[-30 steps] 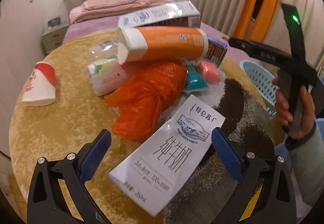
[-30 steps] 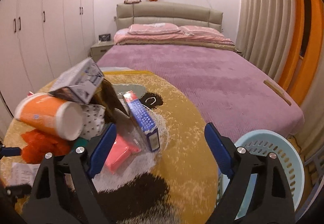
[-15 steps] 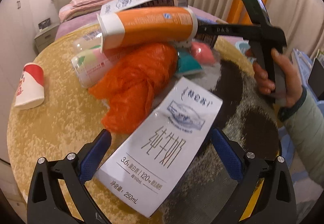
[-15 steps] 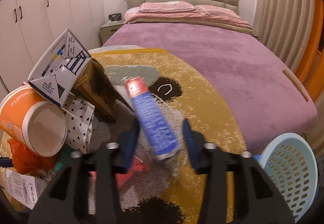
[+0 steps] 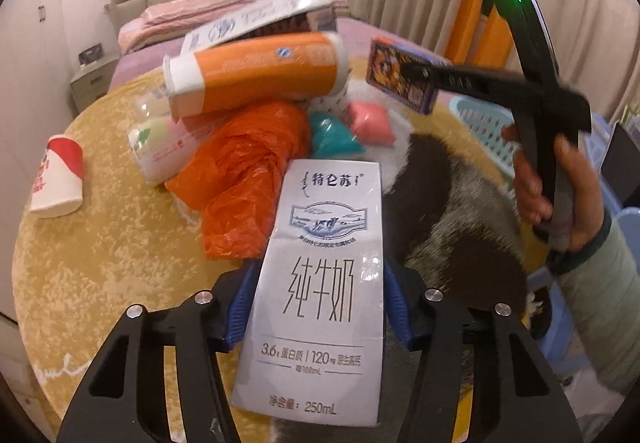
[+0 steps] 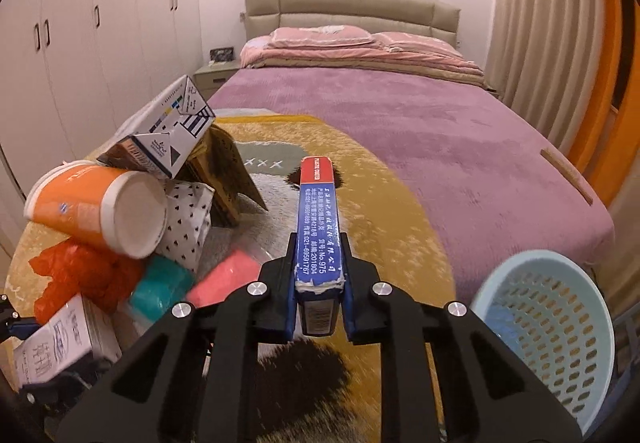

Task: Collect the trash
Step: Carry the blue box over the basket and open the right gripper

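Note:
My left gripper [image 5: 318, 307] is shut on a white milk carton [image 5: 320, 283] and holds it over the round yellow rug [image 5: 100, 263]. My right gripper [image 6: 318, 283] is shut on a slim blue and red box [image 6: 318, 219], lifted off the pile; it also shows in the left wrist view [image 5: 400, 77]. The trash pile holds an orange paper cup [image 5: 256, 71], an orange plastic bag [image 5: 248, 171], a teal packet [image 5: 332, 135], a pink packet [image 5: 370, 123] and a large white carton [image 6: 172, 131].
A pale blue perforated basket [image 6: 556, 327] stands at the right of the rug. A red and white paper cup [image 5: 58, 179] lies apart at the rug's left. A bed with a purple cover [image 6: 400, 123] is beyond, wardrobes at the left.
My left gripper closed on the milk carton and raised it. My right gripper closed on the blue box and lifted it from the pile.

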